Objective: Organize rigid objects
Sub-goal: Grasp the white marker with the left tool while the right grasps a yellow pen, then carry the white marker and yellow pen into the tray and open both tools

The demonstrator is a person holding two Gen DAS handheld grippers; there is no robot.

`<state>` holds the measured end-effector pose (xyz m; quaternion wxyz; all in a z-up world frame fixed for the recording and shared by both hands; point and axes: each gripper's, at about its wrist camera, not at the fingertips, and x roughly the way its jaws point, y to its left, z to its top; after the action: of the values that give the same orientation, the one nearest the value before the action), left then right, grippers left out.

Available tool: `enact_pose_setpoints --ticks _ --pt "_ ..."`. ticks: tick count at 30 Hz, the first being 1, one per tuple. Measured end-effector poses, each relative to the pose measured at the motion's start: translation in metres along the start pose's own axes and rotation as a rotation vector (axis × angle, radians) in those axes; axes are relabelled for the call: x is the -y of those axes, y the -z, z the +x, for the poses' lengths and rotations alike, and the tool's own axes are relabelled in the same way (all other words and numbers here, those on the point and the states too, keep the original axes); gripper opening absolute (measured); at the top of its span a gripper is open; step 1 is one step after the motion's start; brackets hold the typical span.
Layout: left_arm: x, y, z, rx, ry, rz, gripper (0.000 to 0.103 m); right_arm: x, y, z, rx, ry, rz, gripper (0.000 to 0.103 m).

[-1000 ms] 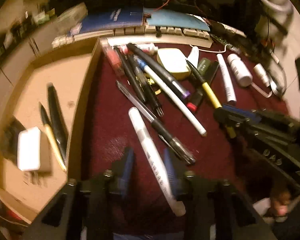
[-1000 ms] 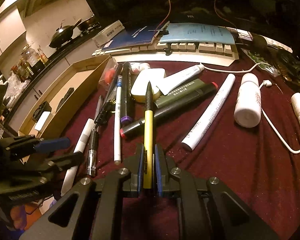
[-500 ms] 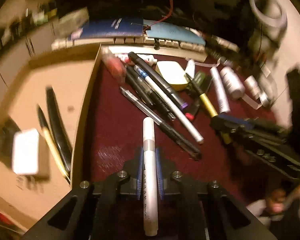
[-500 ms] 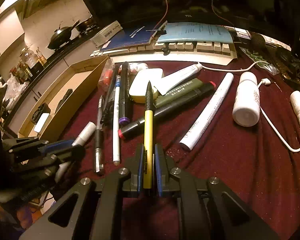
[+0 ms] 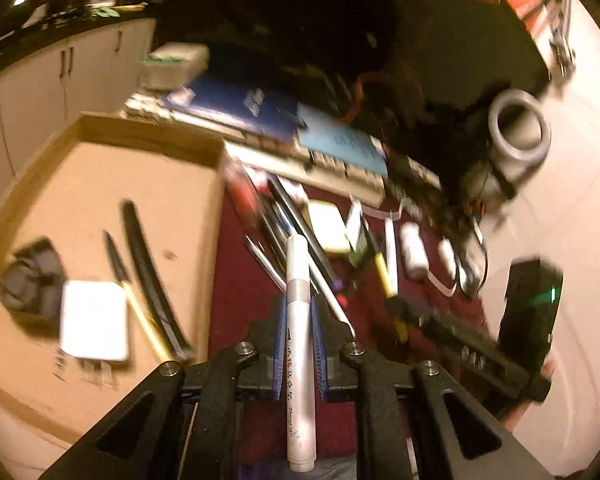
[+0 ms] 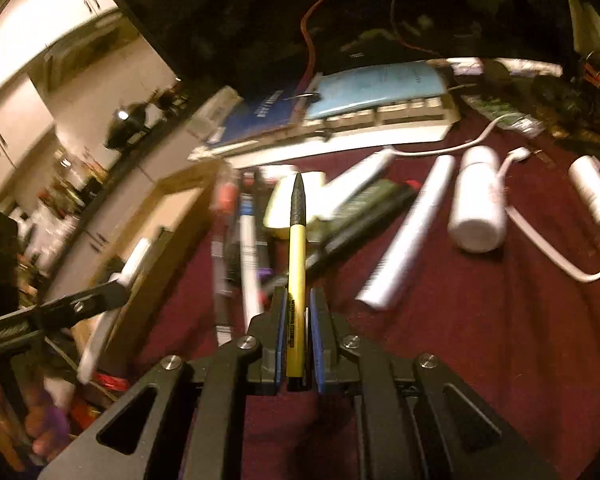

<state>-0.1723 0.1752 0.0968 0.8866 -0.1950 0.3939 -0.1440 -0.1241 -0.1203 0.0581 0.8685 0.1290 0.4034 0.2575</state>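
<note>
With its jaws clamped lengthwise on the white marker (image 5: 298, 344), the left gripper (image 5: 298, 346) hung nearer the cardboard box (image 5: 100, 136) than the right gripper (image 6: 298, 340), whose jaws pinched the yellow pen (image 6: 296, 272).

White marker (image 5: 298, 344) clamped lengthwise between blue pads; yellow pen (image 6: 296, 280), black tip forward, likewise clamped

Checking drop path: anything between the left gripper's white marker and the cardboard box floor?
Left wrist view: only bare maroon cloth and the box wall separate the white marker, clamped in the left gripper, from the cardboard box.
</note>
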Motion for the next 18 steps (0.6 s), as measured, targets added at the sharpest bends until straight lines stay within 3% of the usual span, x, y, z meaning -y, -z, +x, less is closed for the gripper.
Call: enact_pose_setpoints --ticks 8,13,18 --pt "-0.061 -0.039 -0.039 0.103 -0.043 -0.088 0.012 -0.086 -0.023 0.029 -0.030 -0.152 -0.099 0.011" --pt "-0.106 -0.069 -0.049 0.134 -0.070 -0.147 0.012 -0.128 -0.041 0.064 -0.073 -0.166 -0.135 0.011" --pt "-0.144 -0.086 -0.041 0.111 -0.086 -0.190 0.012 -0.151 -0.057 0.099 -0.125 -0.168 -0.135 0.011"
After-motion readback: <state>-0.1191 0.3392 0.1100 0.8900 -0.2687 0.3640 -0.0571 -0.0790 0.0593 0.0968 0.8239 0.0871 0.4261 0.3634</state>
